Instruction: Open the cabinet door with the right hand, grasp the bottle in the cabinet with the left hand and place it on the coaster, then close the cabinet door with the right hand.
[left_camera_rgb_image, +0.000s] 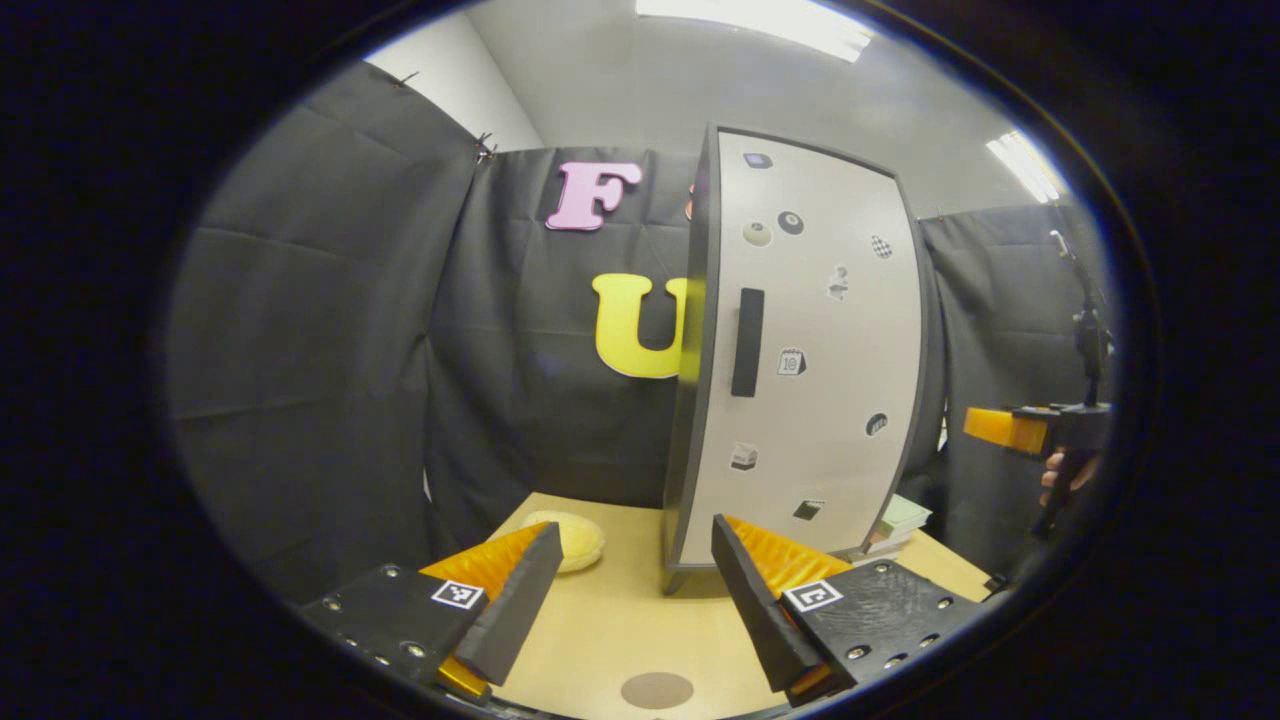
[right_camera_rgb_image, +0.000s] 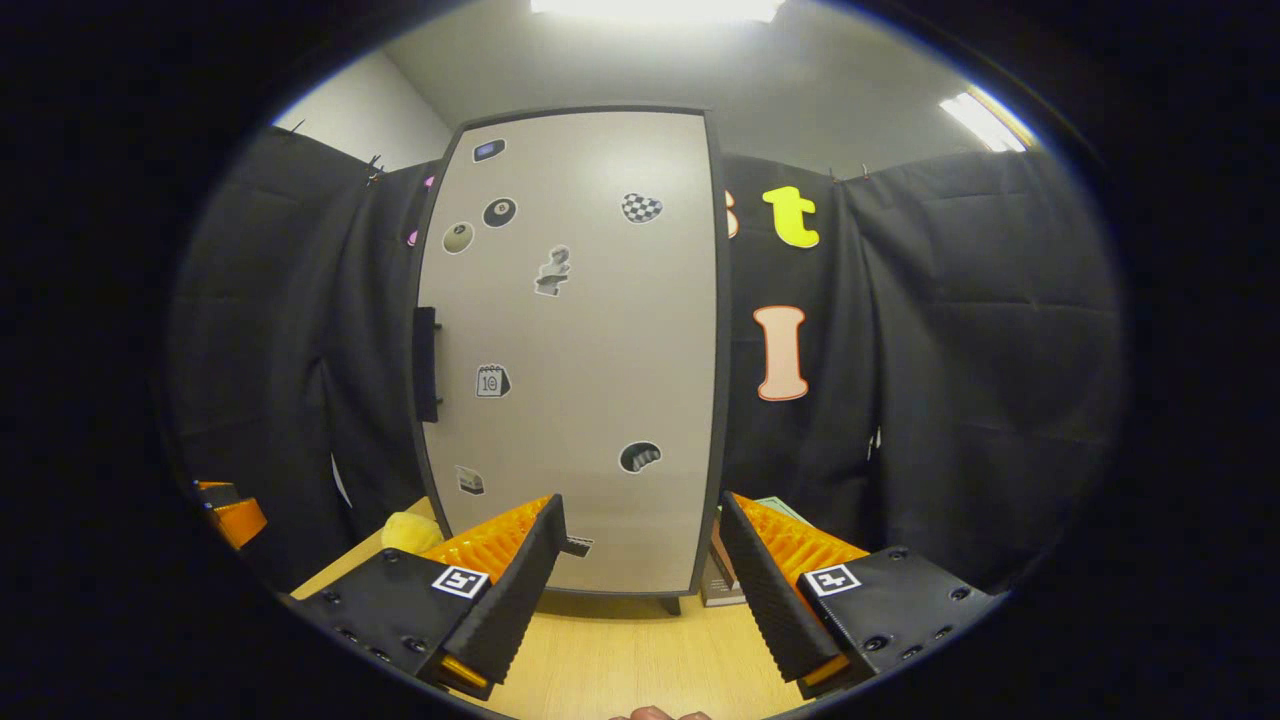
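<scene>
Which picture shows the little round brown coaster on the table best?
The left gripper view: the coaster lies on the table, in plain sight between the open left gripper's fingers. In the right gripper view I can't find it; the bare table there sits below the closed cabinet door.

The tall grey cabinet (right_camera_rgb_image: 570, 350) stands upright, door (left_camera_rgb_image: 810, 350) closed, beyond the round brown coaster (left_camera_rgb_image: 656, 690) lying flat.
</scene>
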